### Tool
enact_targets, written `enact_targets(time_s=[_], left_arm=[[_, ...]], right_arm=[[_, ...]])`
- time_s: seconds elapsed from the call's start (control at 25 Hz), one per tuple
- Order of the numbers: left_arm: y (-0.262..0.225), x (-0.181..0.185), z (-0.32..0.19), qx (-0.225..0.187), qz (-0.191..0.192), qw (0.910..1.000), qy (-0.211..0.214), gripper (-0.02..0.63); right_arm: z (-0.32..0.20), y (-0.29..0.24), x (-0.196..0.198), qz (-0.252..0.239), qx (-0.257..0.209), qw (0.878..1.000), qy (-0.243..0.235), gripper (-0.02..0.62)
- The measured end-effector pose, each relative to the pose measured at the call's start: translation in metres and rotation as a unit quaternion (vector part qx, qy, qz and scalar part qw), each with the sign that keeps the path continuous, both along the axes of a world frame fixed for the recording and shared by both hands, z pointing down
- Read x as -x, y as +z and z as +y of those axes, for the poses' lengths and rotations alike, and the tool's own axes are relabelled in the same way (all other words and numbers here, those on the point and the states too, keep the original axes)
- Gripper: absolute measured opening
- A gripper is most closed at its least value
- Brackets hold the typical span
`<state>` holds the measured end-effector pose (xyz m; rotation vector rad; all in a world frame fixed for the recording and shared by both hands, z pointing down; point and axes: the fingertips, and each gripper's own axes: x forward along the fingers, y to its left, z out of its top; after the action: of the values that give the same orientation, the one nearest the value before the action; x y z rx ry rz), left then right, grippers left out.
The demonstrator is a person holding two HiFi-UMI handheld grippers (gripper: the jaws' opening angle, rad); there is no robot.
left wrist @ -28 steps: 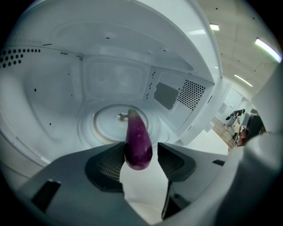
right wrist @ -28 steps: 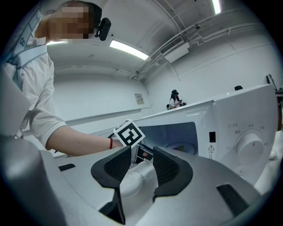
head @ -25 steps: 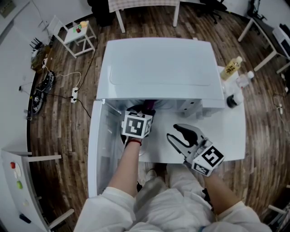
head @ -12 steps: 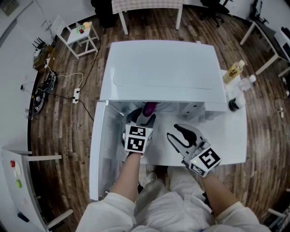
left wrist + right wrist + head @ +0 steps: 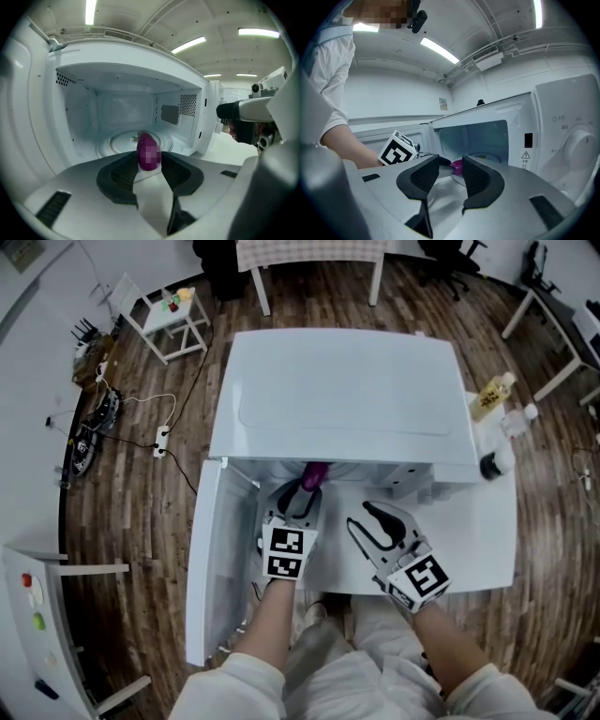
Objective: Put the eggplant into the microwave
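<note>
left claw (image 5: 149,161), just closing, pinched the eggplant (image 5: 149,150) at the microwave (image 5: 122,110)'s mouth; right claw (image 5: 451,171) gaped empty. that tip-only pinch risked slipping.

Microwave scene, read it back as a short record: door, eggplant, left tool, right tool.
microwave: door swung open
eggplant: at the cavity mouth, turntable behind it
left tool: jaws have just been closing, pads on the eggplant
right tool: open, empty, outside the cavity
</note>
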<state>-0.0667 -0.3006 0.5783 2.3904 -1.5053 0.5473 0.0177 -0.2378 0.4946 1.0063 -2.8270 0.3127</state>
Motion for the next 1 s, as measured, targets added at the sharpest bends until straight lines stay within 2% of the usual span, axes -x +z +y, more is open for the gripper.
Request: enact_targets(time_s=[0.52, 1.0], left_arm=[[-0.006, -0.003, -0.030, -0.005, 0.011, 0.9994, -0.031, 0.143], [0.004, -0.014, -0.043, -0.007, 0.003, 0.9997, -0.023, 0.143]], right_arm=[[-0.007, 0.004, 0.004, 0.001, 0.003, 1.000, 0.000, 0.166], [-0.007, 0.006, -0.002, 0.002, 0.007, 1.000, 0.010, 0.166]])
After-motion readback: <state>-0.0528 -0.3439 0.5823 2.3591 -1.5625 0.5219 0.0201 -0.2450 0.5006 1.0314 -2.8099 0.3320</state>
